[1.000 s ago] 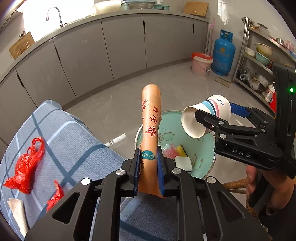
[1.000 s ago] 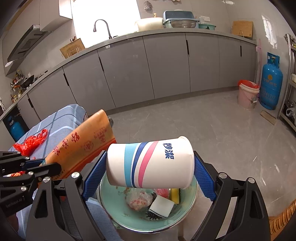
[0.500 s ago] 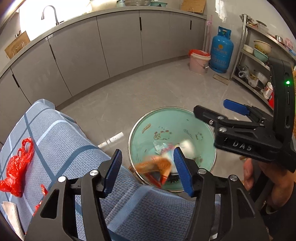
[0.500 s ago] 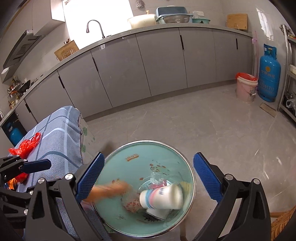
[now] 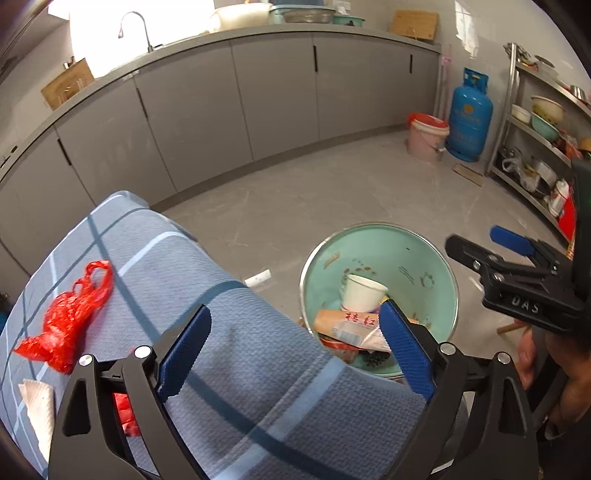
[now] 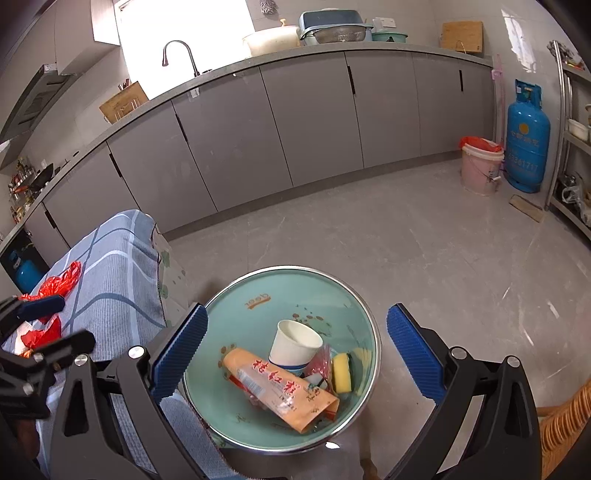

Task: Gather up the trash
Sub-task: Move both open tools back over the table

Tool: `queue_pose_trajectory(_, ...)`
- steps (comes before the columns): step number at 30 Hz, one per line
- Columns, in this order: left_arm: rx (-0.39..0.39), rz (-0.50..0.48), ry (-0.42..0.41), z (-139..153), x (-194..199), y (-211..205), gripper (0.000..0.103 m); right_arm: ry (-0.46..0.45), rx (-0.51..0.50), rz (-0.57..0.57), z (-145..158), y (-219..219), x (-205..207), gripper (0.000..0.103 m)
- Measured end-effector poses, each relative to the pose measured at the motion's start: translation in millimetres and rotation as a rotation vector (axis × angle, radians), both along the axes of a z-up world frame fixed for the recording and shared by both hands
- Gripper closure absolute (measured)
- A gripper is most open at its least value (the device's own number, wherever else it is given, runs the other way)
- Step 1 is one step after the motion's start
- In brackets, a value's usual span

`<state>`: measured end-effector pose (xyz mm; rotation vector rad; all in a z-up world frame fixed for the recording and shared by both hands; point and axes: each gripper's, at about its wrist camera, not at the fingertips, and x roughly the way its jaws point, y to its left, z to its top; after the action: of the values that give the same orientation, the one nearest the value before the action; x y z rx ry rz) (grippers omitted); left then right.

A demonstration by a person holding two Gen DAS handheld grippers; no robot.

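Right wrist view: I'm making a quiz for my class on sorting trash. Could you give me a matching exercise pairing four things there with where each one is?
Things:
1. paper cup
2. red plastic bag
3. pink bucket
4. cutting board

Places:
A. on the blue checked cloth
B. on the floor beside the blue gas cylinder
C. in the green basin
D. on the counter, leaning against the wall

Pairs: 1-C, 2-A, 3-B, 4-D
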<state>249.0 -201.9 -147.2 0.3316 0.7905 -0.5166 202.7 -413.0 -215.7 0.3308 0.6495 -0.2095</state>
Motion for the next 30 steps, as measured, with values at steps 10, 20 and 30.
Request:
queue_pose_trajectory(10,-0.016,0.036,-0.043,21.2,-14.4,19.9,0.012,-0.001,-0.009,0.035,10.9,25.9,-11.7,0.006)
queue_pose_trajectory(20,-0.037,0.087,-0.077,37.7,-30.2,55.3,0.012,-0.001,-0.032,0.112,21.3,67.8,-14.0,0.006)
queue_pose_trajectory(30,-0.052,0.164,-0.093,45.3,-33.4,104.0,0.012,-0.005,-0.059,0.177,31.6,107.4,-14.1,0.006)
